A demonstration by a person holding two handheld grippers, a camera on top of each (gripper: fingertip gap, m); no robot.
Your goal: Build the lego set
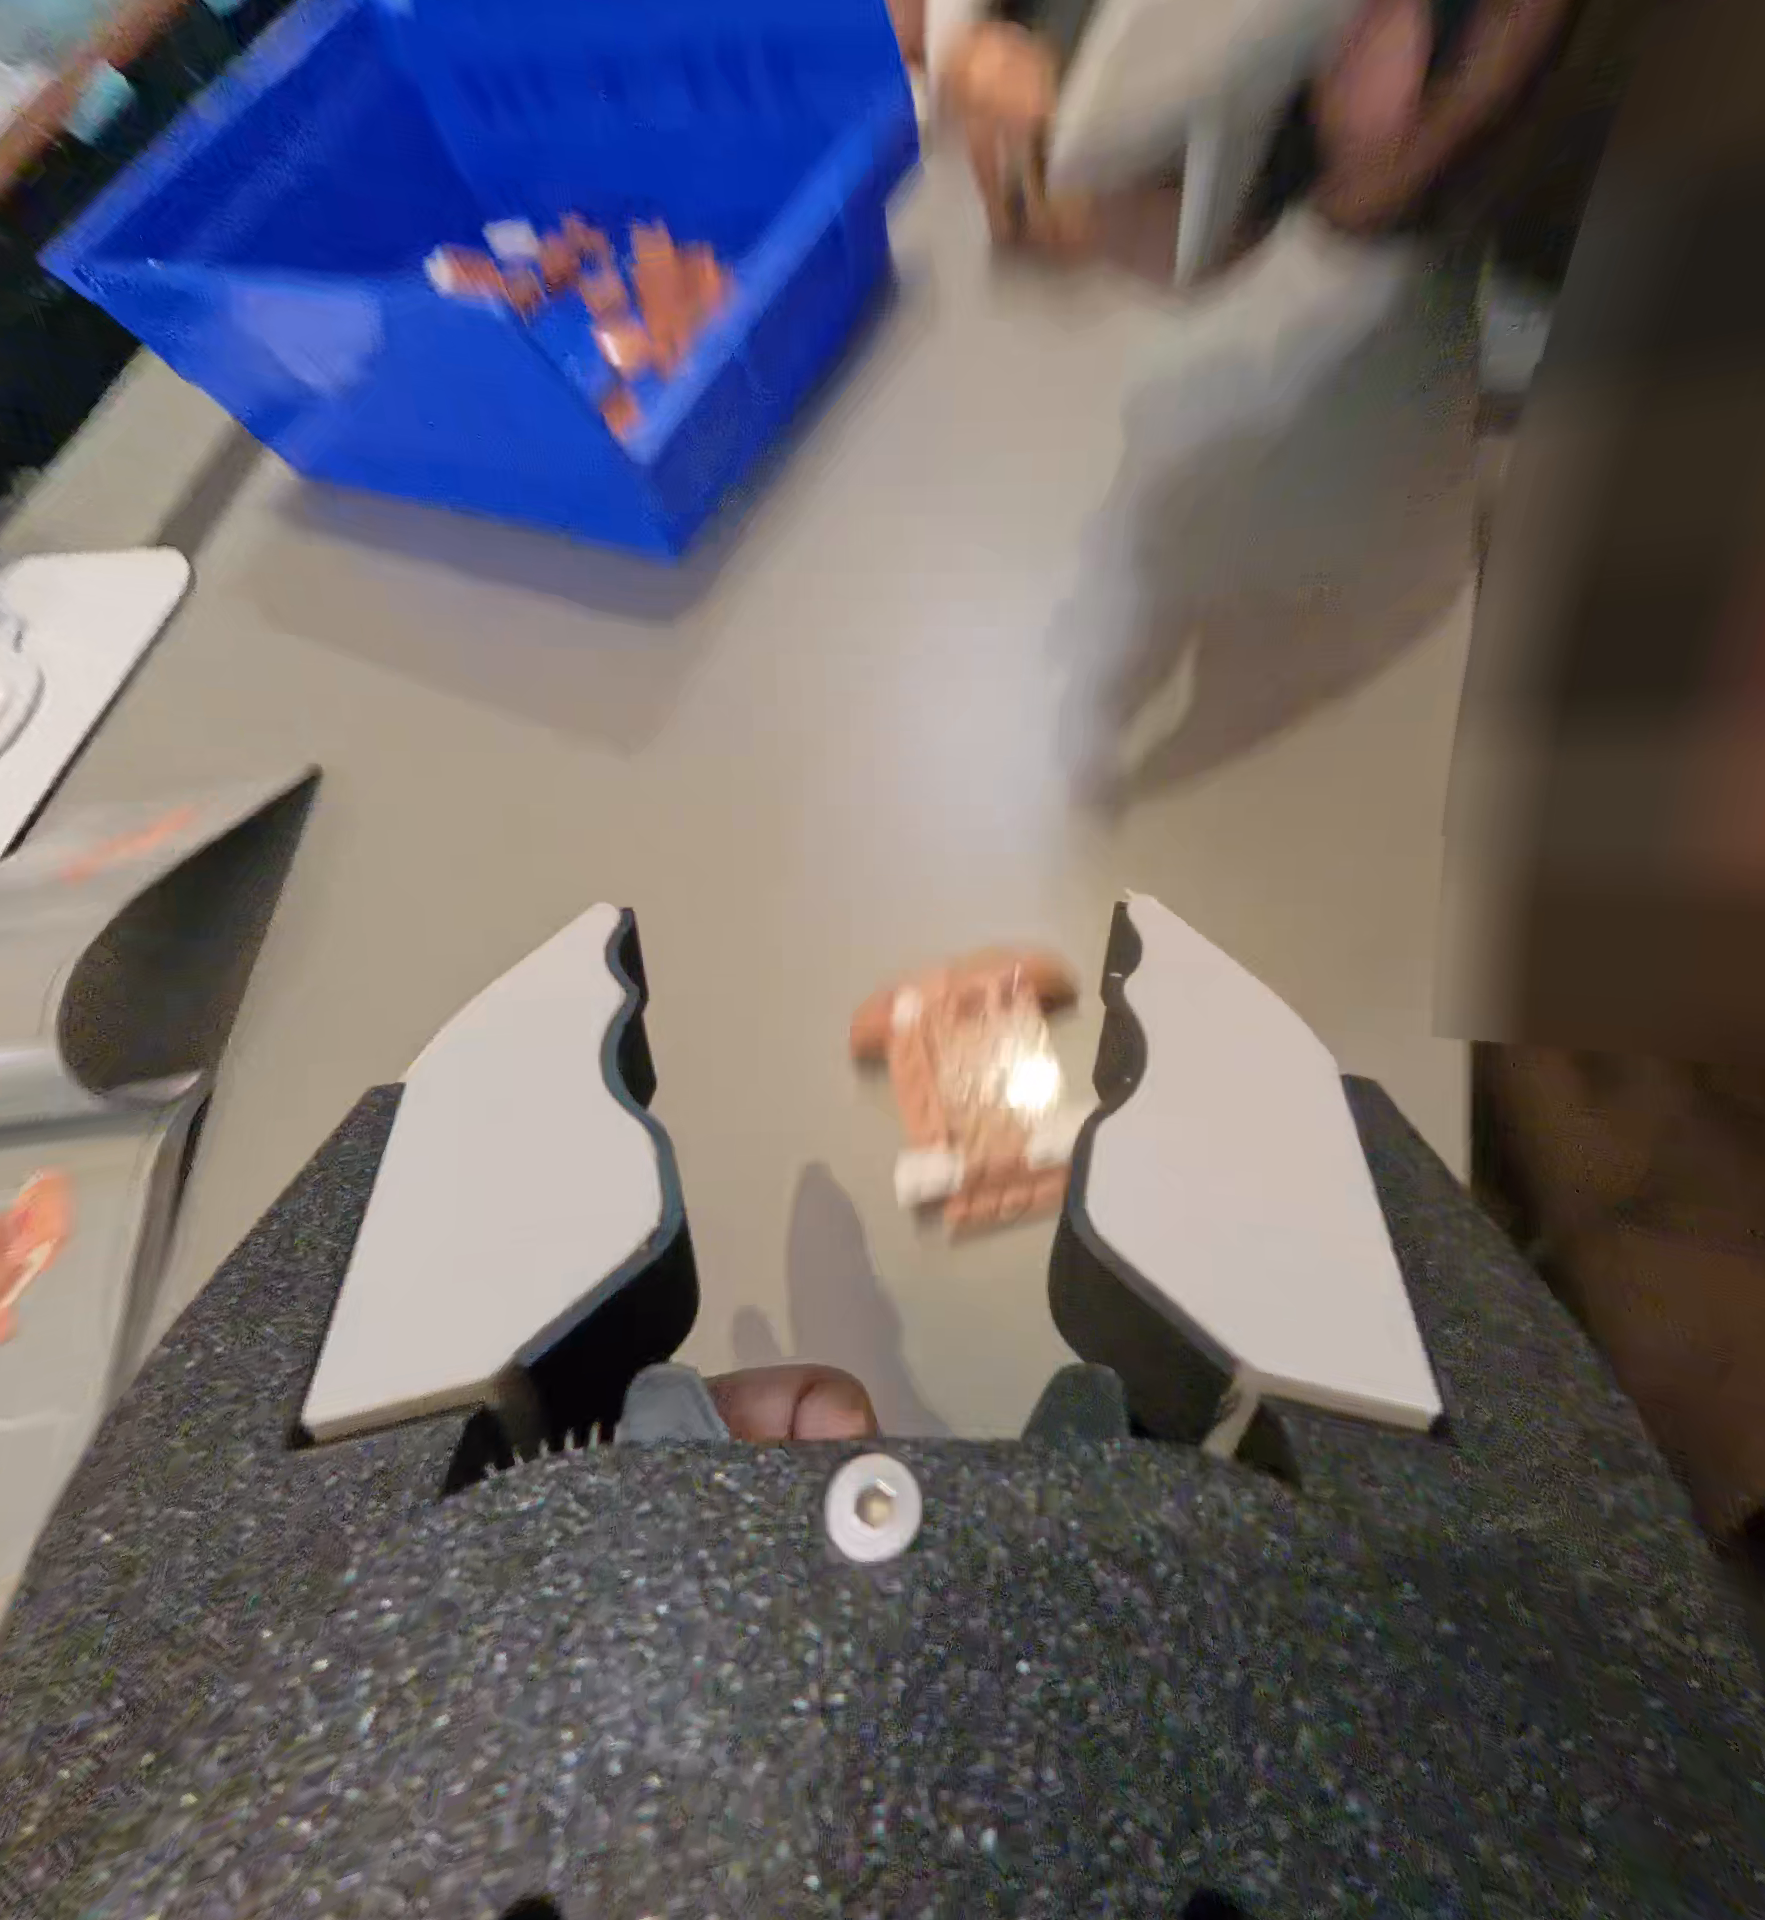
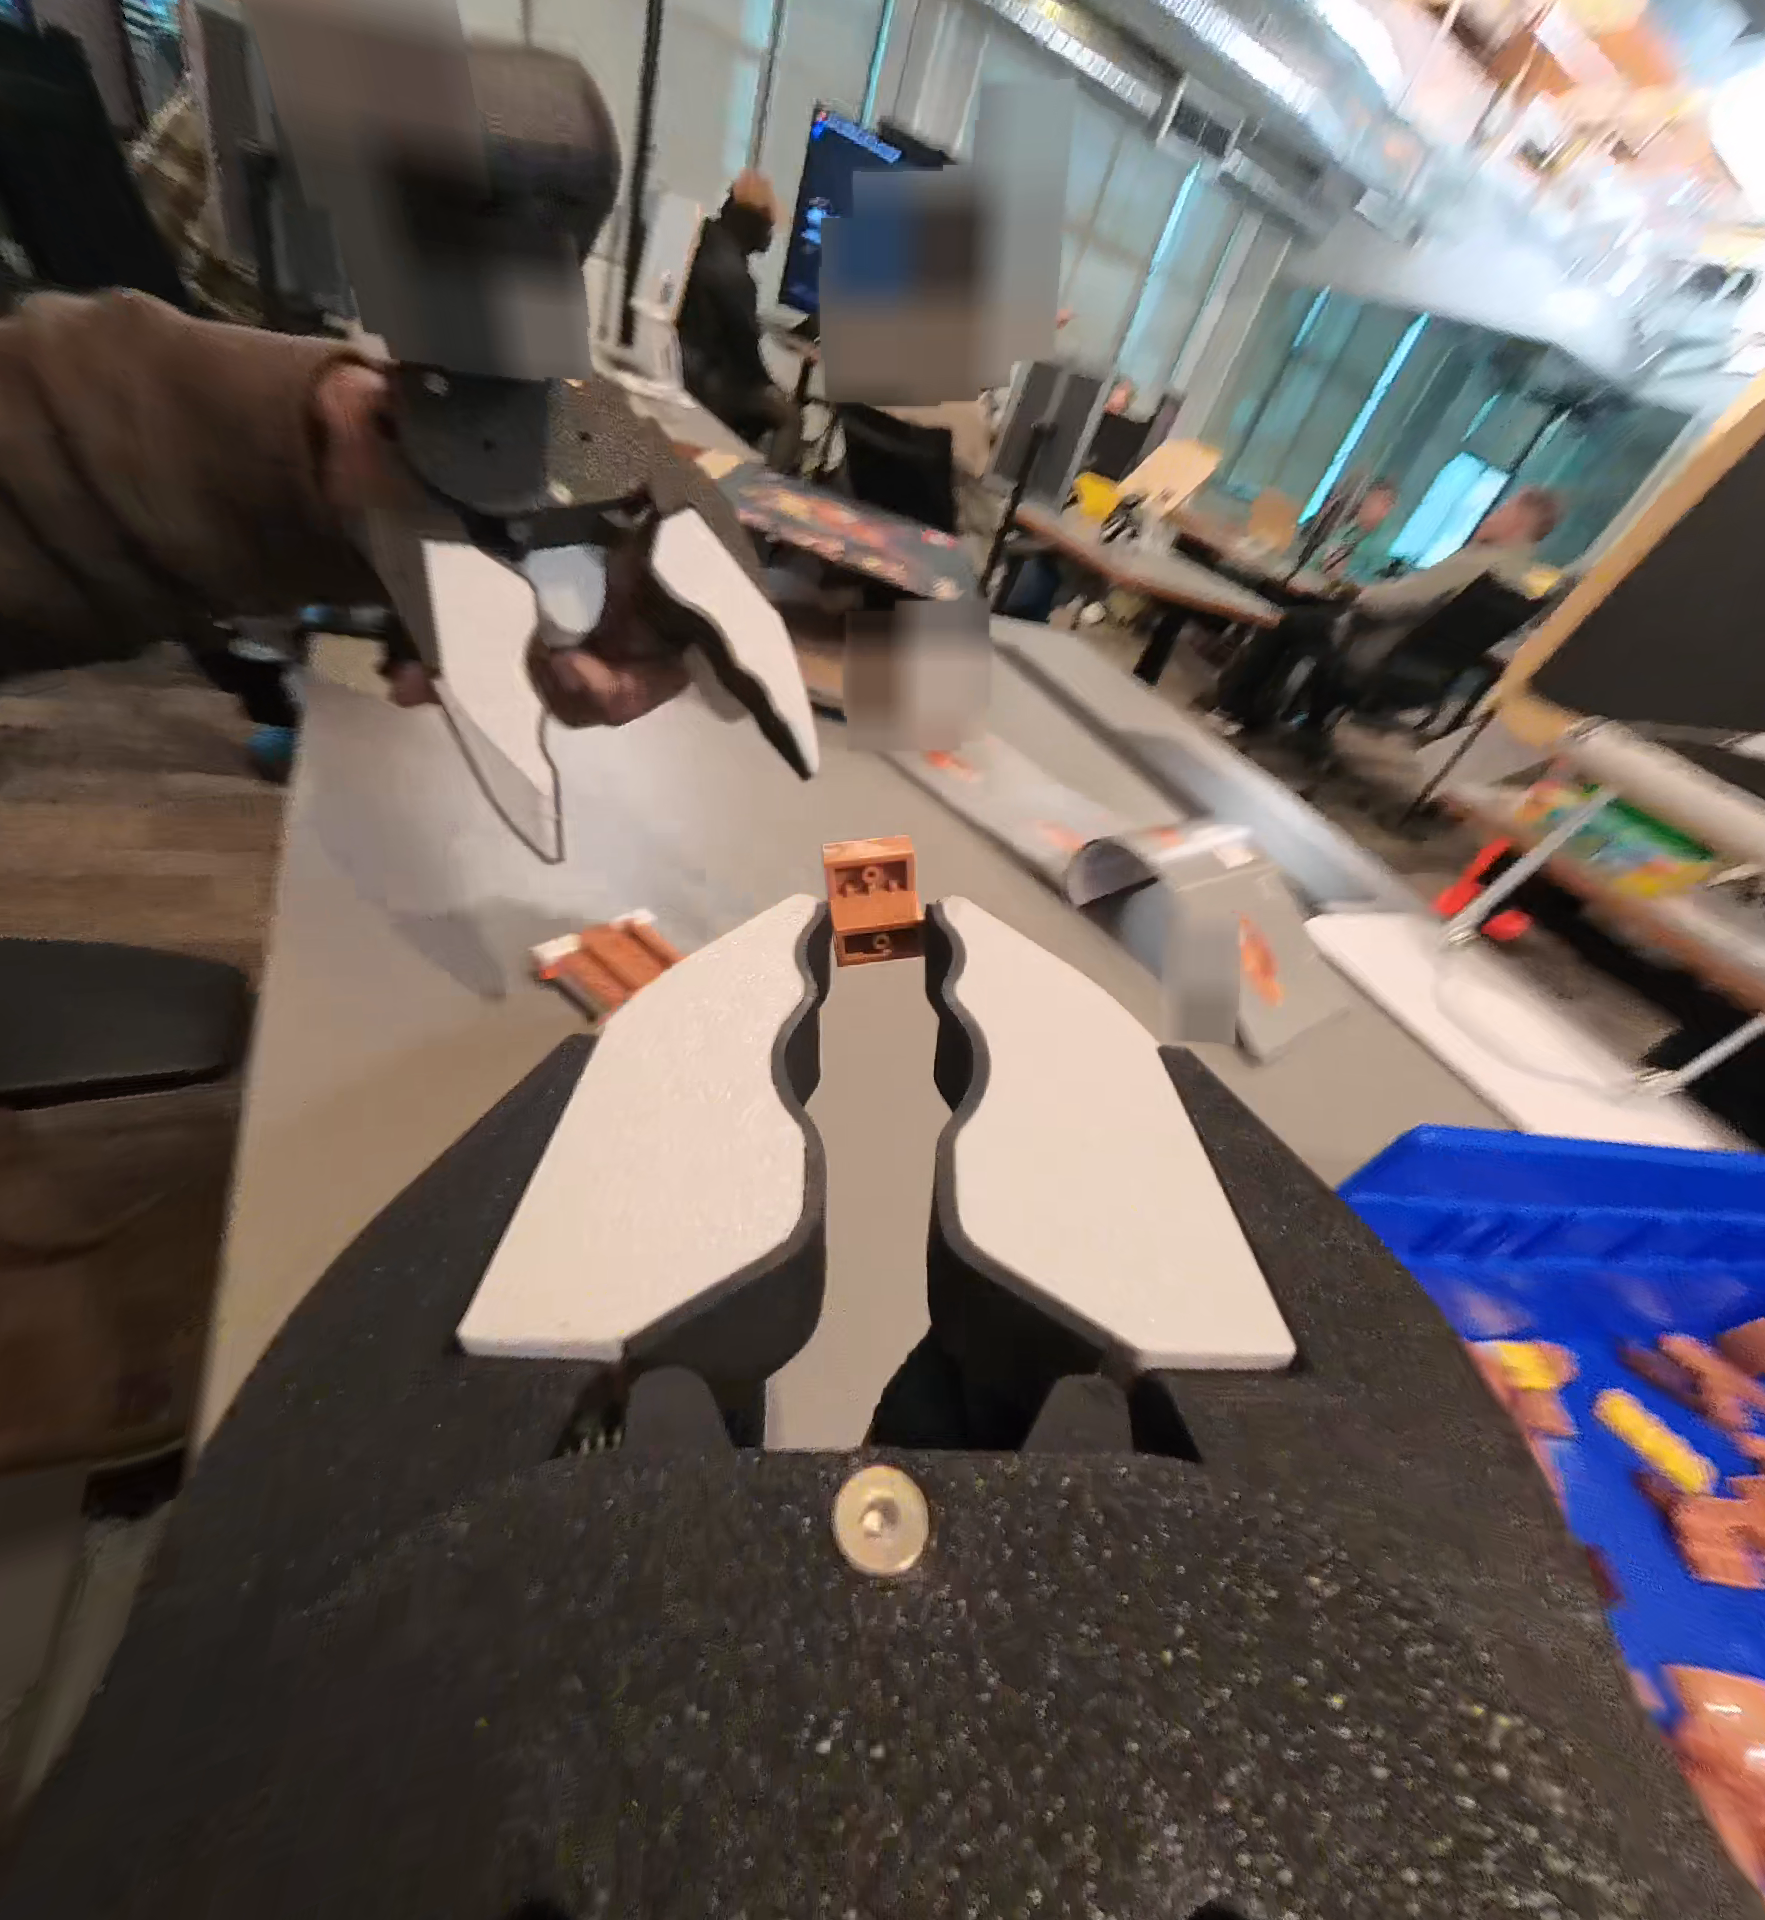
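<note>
My left gripper [image 1: 873, 914] is open and empty, held above a small brown and white lego assembly [image 1: 971, 1070] that lies on the grey table [image 1: 753, 727]. My right gripper [image 2: 876, 914] is shut on a small brown lego brick [image 2: 873, 899], pinched at its fingertips and held above the table. The same assembly [image 2: 608, 961] lies on the table to the left below it. The left gripper [image 2: 680, 790] also shows in the right wrist view, open, held in a hand above the table. The blurred right gripper [image 1: 1262, 499] shows at the upper right of the left wrist view.
A blue bin [image 1: 504, 260] with several brown and orange lego pieces stands at the back; it also shows at the lower right [image 2: 1636, 1403]. An open instruction booklet [image 1: 109, 935] lies at the left, with a white pad [image 1: 78, 665] beside it. People sit at desks behind. The grippers' ends are close to 12 centimetres from one another.
</note>
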